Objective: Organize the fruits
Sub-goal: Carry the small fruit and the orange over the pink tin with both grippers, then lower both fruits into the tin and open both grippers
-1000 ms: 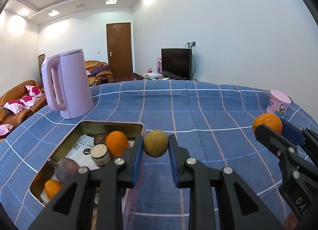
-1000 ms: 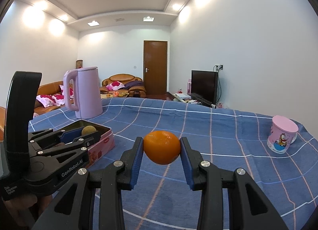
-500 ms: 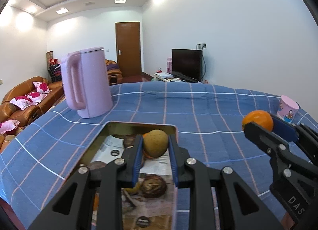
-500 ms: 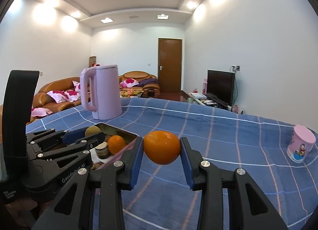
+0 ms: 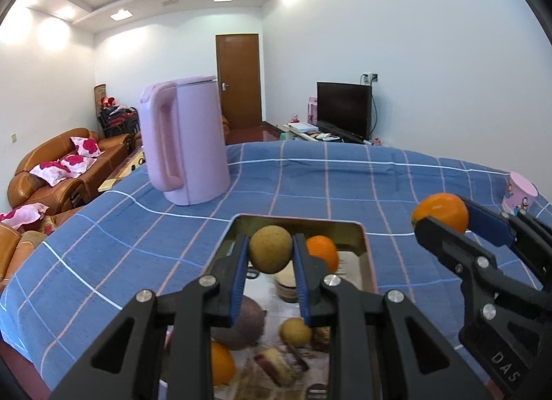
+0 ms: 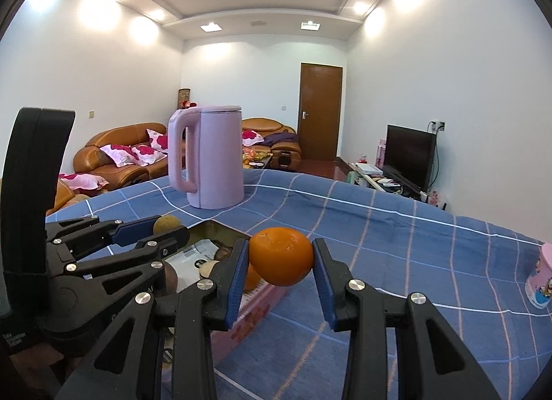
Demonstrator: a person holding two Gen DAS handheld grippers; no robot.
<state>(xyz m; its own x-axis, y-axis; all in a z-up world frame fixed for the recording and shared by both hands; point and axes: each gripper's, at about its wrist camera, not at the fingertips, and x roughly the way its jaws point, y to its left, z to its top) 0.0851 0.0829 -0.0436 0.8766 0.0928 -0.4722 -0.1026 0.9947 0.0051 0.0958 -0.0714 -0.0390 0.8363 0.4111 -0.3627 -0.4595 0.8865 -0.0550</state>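
My left gripper (image 5: 270, 255) is shut on a round tan-green fruit (image 5: 270, 249) and holds it above the open metal tin (image 5: 366, 255). The tin holds an orange (image 5: 322, 251), a dark purple fruit (image 5: 246, 320), a small yellow fruit (image 5: 295, 331) and other pieces. My right gripper (image 6: 280, 262) is shut on an orange (image 6: 281, 256) and holds it in the air at the tin's right side (image 6: 262, 300). The right gripper with its orange also shows in the left wrist view (image 5: 440, 215). The left gripper with its fruit shows in the right wrist view (image 6: 167, 224).
A pink kettle (image 5: 184, 141) stands on the blue checked tablecloth (image 5: 345, 179) behind the tin. A pink printed cup (image 5: 521, 191) stands at the far right. Sofas and a TV lie beyond the table.
Both grippers have moved left toward the tin. The left gripper with its tan-green fruit now hangs further over the tin's inside. The right gripper with its orange has come up beside the tin.
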